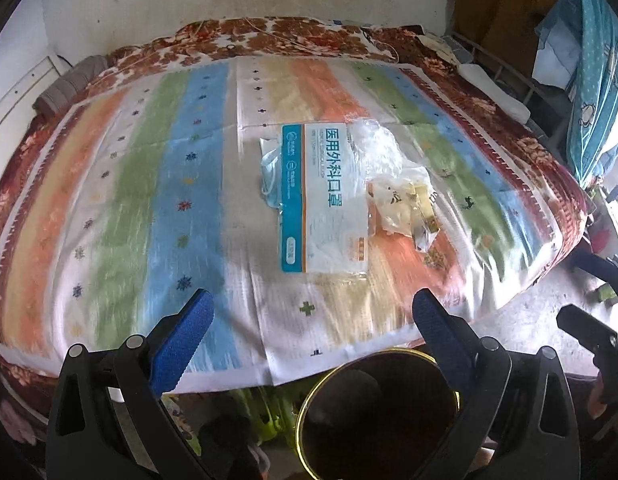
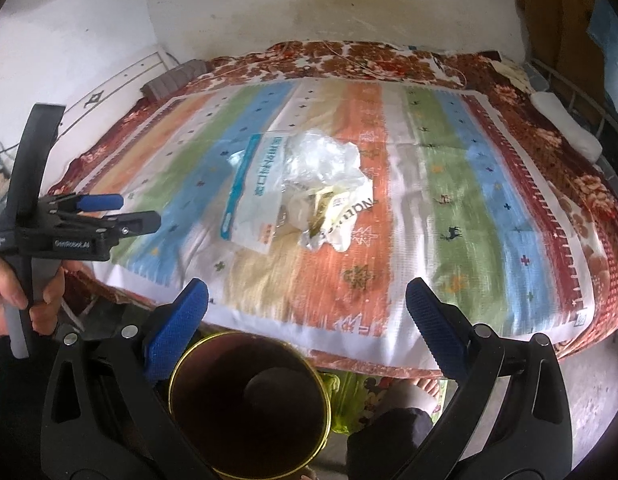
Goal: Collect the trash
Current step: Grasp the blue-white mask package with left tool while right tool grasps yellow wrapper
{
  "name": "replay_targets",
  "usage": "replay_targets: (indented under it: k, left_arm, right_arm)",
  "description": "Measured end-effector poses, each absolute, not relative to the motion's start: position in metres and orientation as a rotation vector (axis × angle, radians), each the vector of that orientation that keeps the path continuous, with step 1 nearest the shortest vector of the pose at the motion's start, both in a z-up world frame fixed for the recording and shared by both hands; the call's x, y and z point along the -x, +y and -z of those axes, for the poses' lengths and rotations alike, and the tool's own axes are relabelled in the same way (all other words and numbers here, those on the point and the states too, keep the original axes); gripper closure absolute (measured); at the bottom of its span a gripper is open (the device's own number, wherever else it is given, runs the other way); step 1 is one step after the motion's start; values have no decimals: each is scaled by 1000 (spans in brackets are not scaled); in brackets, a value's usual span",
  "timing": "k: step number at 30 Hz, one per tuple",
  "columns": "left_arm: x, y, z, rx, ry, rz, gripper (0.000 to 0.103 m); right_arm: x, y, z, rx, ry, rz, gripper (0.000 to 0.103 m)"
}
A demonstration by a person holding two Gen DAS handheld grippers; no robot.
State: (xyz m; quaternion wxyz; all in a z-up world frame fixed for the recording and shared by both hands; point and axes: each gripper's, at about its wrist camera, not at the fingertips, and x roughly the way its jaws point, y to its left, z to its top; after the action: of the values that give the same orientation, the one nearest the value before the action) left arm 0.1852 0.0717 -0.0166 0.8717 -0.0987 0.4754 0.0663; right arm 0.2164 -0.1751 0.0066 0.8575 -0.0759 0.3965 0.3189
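A pile of trash lies mid-bed on the striped cloth point(image 1: 181, 200): a white and teal mask package point(image 1: 325, 196), crumpled clear plastic point(image 1: 379, 148) and yellowish wrappers point(image 1: 409, 208). The pile also shows in the right wrist view, with the package point(image 2: 257, 200), plastic point(image 2: 325, 156) and wrappers point(image 2: 325, 216). A dark bin with a gold rim point(image 1: 377, 412) stands on the floor below the bed's front edge, also in the right wrist view point(image 2: 249, 404). My left gripper point(image 1: 313, 332) is open and empty above the bin. My right gripper point(image 2: 307, 316) is open and empty.
A floral blanket point(image 2: 549, 140) lies under the striped cloth. A grey folded item point(image 1: 69, 88) sits at the bed's far left, a white pillow point(image 2: 565, 124) at the far right. Walls stand behind. The left gripper appears in the right wrist view point(image 2: 121, 208). Green items point(image 1: 269, 416) lie on the floor.
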Motion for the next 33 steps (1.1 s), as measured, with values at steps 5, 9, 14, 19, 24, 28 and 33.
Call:
replay_targets:
  k: [5,9,14,19,24,28,33]
  left_arm:
    - [-201,83,23,243,999,-97,6]
    - [-216,90,31,258,1000,-49,6]
    - [-233,100,47,295,1022,-35,6]
    - [-243,105,54,278,1004,-26,7]
    - [-255,119,65,349,1010,-3,8]
    - [-266,133,77,410,1022,18,14]
    - [-274,146,93,458,1039,68,22]
  right_arm:
    - [-236,-171,-4,157,844,-665,9]
    - [-252,-169,3,121,882,-668,9]
    - [-269,-159,12,123,906,-675,10]
    - [-281,-150,23,143,926,-682,12]
    - [-292,-138,34,144,954,-699,16]
    - [-299,-128,43,132,979,-722,23]
    - [-306,-115,52,143,995,-729,37]
